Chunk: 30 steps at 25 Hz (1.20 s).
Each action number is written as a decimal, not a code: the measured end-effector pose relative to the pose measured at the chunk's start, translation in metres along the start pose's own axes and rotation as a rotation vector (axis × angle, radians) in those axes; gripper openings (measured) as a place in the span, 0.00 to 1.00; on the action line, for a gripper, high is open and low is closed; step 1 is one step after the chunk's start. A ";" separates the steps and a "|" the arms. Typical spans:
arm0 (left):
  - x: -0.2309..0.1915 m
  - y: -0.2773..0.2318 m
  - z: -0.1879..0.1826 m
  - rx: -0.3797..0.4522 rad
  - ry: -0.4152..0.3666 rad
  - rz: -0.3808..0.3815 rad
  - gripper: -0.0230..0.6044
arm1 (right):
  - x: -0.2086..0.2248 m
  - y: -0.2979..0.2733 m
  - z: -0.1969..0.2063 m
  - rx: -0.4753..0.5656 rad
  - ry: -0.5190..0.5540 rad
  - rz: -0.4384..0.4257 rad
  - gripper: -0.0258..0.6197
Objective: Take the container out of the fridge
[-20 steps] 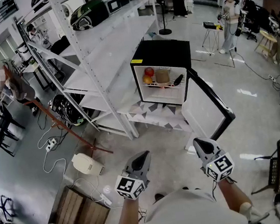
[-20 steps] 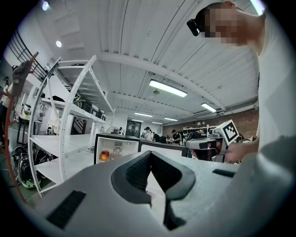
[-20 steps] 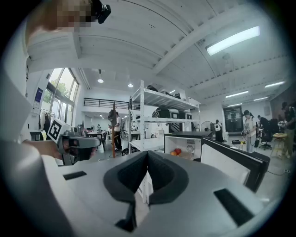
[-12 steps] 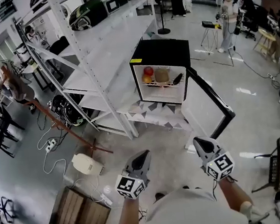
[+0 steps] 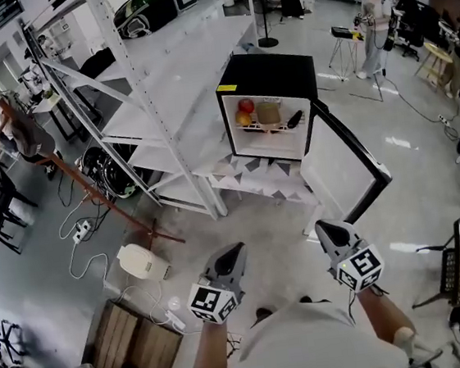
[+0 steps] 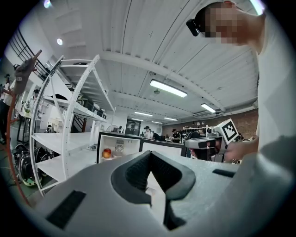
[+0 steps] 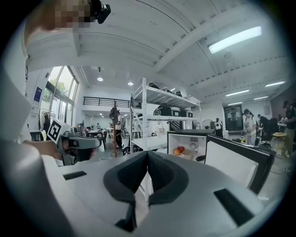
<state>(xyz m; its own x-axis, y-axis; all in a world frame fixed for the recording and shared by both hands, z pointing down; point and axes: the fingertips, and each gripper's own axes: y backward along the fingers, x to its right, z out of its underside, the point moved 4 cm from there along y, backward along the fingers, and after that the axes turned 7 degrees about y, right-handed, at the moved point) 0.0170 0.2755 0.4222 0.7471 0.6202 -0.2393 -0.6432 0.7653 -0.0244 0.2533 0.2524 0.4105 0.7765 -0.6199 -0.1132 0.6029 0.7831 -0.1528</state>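
Slightly higher in the head view than before, the open mini fridge (image 5: 267,76) held the tan container (image 5: 268,114) on its shelf, well apart from the left hand-held gripper (image 5: 233,257) and right hand-held gripper (image 5: 328,232). Left gripper view: jaws clenched together, empty. Right gripper view: jaws clenched together, empty.

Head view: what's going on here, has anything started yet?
A person stands back from the small black fridge, whose door hangs open. The left claw and right claw are both shut and empty, held low in front of the body. The container sits untouched on the fridge shelf, beside the fruit.
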 end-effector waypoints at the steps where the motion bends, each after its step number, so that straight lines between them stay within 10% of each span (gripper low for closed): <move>1: -0.002 0.003 0.001 -0.002 0.001 0.001 0.04 | -0.003 -0.002 0.000 -0.003 -0.001 0.001 0.05; 30: -0.055 0.013 0.007 -0.029 -0.012 0.002 0.04 | -0.026 -0.057 0.011 -0.040 -0.026 0.030 0.05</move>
<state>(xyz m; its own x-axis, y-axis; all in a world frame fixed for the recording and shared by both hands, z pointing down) -0.0310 0.2526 0.4420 0.7477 0.6237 -0.2278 -0.6490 0.7589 -0.0527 0.2009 0.2242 0.4333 0.7991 -0.5939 -0.0934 0.5714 0.7986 -0.1890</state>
